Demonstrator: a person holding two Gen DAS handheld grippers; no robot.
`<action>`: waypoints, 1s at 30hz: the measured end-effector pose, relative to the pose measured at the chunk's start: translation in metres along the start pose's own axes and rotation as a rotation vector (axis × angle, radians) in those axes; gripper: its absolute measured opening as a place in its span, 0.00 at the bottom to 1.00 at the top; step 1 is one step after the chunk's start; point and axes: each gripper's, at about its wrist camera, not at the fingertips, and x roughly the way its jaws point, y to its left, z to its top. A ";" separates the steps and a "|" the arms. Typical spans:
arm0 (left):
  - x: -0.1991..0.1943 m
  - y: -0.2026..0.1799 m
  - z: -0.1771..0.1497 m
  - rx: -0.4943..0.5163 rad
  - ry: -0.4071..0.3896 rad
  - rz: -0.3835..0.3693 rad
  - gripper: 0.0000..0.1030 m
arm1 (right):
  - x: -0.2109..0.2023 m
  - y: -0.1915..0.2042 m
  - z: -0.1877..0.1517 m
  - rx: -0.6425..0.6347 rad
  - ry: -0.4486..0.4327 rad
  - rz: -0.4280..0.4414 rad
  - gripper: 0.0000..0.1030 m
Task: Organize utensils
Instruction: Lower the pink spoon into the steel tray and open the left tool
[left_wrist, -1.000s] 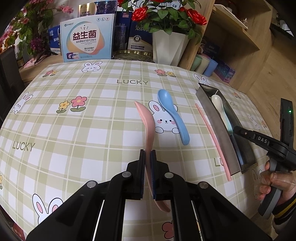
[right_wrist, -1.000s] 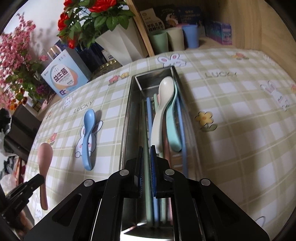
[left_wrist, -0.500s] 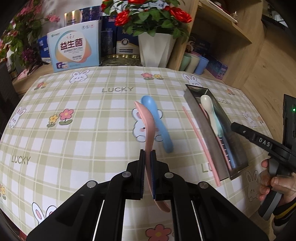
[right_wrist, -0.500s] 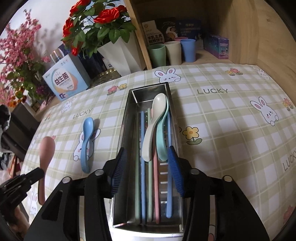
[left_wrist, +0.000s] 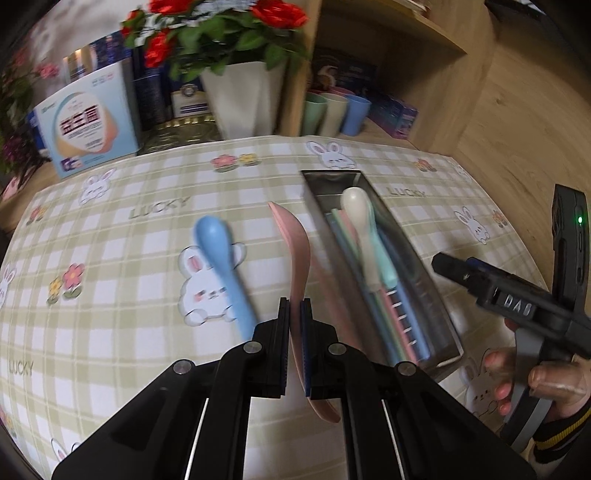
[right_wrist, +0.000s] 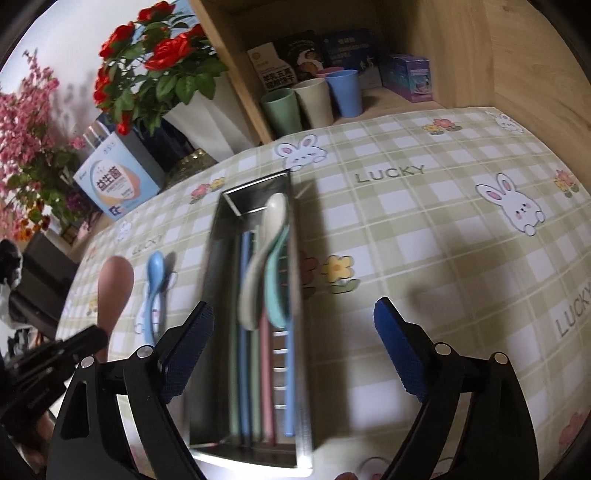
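Observation:
My left gripper (left_wrist: 294, 310) is shut on the handle of a pink spoon (left_wrist: 295, 243) and holds it above the table, just left of the metal tray (left_wrist: 439, 295). The tray holds a white spoon (left_wrist: 360, 218), a teal spoon (left_wrist: 386, 266) and several chopsticks. A blue spoon (left_wrist: 218, 254) lies on the cloth to the left. My right gripper (right_wrist: 293, 350) is wide open over the near end of the tray (right_wrist: 214, 266). The pink spoon (right_wrist: 114, 284) and blue spoon (right_wrist: 155, 280) show left of the tray in the right wrist view.
The checked tablecloth (left_wrist: 110, 236) covers the table. A white flower pot (left_wrist: 243, 99), a light blue box (left_wrist: 88, 129) and three cups (left_wrist: 332, 114) stand along the back. A wooden shelf wall (right_wrist: 491, 51) rises at the right.
My left gripper has carried the pink spoon to the right, closer to the tray. My right gripper has opened from shut to wide open and pulled back toward the tray's near end.

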 end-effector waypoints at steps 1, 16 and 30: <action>0.004 -0.004 0.003 0.007 0.006 -0.005 0.06 | -0.001 -0.003 0.001 0.008 -0.003 -0.003 0.83; 0.087 -0.074 0.071 0.120 0.149 -0.007 0.06 | -0.009 -0.054 0.008 0.163 -0.040 -0.002 0.83; 0.130 -0.083 0.077 0.247 0.246 0.079 0.06 | -0.003 -0.054 0.005 0.167 -0.019 0.000 0.83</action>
